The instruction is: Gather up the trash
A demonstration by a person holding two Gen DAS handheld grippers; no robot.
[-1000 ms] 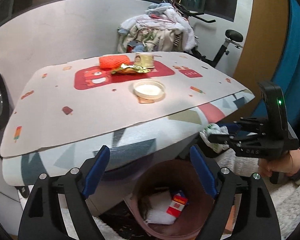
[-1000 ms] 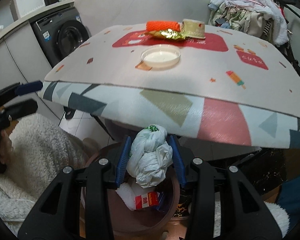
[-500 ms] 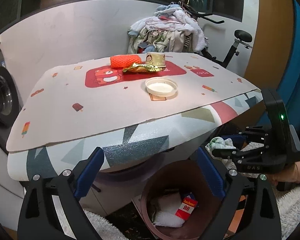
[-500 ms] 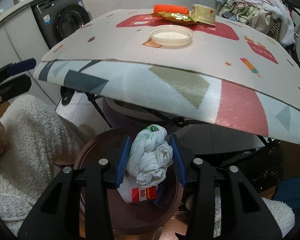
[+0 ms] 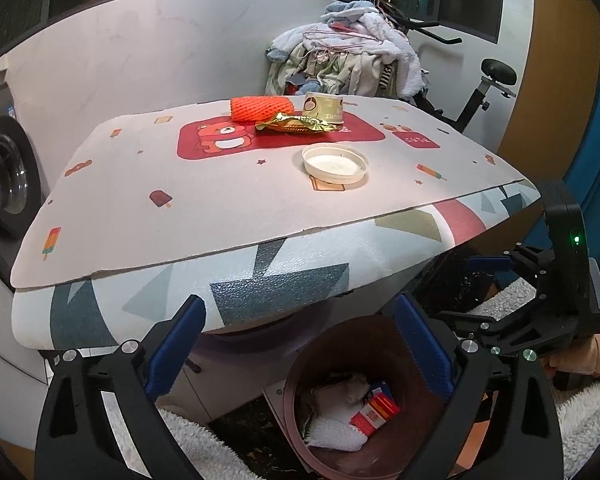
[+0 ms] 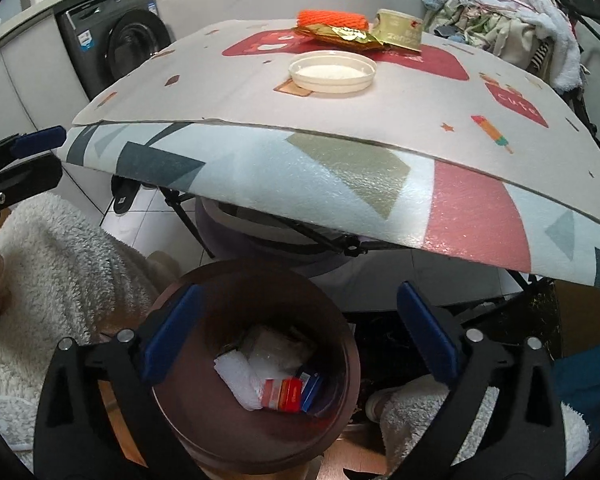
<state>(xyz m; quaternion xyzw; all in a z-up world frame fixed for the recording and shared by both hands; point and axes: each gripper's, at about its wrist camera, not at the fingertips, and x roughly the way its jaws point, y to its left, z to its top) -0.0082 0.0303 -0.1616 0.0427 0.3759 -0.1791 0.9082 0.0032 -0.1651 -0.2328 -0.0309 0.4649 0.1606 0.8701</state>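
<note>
Right wrist view, right claw (image 6: 298, 338) released above upright bin (image 6: 256, 368), left claw (image 5: 300, 344) released.

Table edge (image 6: 340, 168) overhangs the open bin (image 6: 260, 444).

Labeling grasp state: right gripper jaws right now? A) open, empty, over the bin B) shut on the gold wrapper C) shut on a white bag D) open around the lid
A: the right gripper has its jaws spread wide with nothing between, above the bin.
</note>
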